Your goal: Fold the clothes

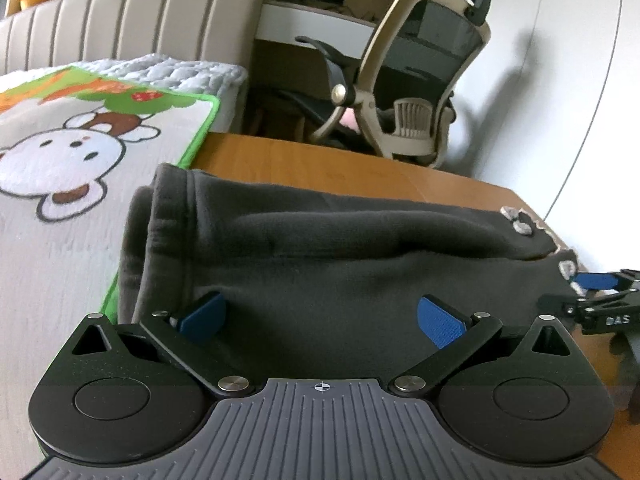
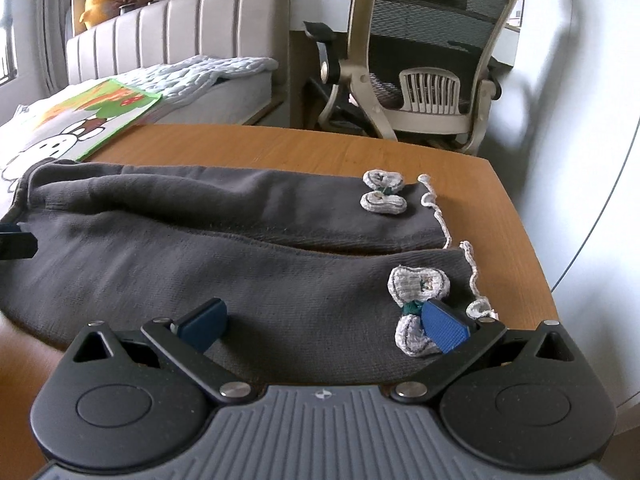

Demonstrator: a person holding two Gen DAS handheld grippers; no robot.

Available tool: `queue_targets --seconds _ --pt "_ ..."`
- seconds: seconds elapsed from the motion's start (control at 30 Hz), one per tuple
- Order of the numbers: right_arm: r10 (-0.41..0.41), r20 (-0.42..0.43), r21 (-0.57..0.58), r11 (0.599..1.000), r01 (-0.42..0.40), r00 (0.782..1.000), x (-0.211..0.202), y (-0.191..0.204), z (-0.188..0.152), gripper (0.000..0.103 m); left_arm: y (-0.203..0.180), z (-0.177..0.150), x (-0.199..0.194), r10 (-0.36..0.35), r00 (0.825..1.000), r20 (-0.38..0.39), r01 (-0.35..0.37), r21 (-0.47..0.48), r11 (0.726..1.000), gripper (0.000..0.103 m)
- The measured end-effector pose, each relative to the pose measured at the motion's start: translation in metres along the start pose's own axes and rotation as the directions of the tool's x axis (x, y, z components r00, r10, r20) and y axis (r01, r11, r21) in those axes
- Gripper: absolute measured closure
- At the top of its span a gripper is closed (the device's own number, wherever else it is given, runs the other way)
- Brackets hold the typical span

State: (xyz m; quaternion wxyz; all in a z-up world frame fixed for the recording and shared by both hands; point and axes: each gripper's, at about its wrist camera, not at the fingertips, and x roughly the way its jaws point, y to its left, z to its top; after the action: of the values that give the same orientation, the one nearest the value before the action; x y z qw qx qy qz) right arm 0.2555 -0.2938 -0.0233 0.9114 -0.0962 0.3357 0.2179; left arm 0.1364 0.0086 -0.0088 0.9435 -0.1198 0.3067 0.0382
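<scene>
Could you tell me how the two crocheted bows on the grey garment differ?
The near bow lies right by the right gripper, its lower loop partly behind the blue pad; the far bow lies apart from it, fully visible. The near bow sits on the front leg, the far bow on the rear one. Both are whitish with a green knot, near the lace-trimmed hems.

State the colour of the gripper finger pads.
Blue pads, clearest in the right wrist view.

A wooden table (image 2: 320, 148) is seen in front of a mesh office chair (image 2: 432, 52). To its left a bed (image 2: 224, 92) is covered by a cartoon blanket (image 1: 60, 152) and a pale quilt (image 2: 200, 72). A yellow plush (image 2: 96, 2) is set behind the padded headboard (image 2: 180, 24).
</scene>
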Motion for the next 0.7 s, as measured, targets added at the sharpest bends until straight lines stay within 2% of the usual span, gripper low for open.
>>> queue_targets --seconds 0.2,0.47,0.7 --pt "-0.002 0.005 0.001 1.0 0.002 1.0 0.0 -0.001 -0.001 0.0 -0.011 0.0 0.005 0.054 0.998 -0.018 -0.052 0.063 0.997 0.0" --pt "-0.009 0.008 0.002 1.0 0.009 1.0 -0.001 -0.001 -0.002 0.0 -0.007 -0.001 0.003 0.053 0.999 -0.006 -0.052 0.039 0.998 0.0" --pt "-0.017 0.01 0.003 1.0 0.017 1.0 -0.002 0.0 -0.002 0.0 -0.01 0.001 0.006 0.075 0.997 -0.015 -0.074 0.065 0.995 0.0"
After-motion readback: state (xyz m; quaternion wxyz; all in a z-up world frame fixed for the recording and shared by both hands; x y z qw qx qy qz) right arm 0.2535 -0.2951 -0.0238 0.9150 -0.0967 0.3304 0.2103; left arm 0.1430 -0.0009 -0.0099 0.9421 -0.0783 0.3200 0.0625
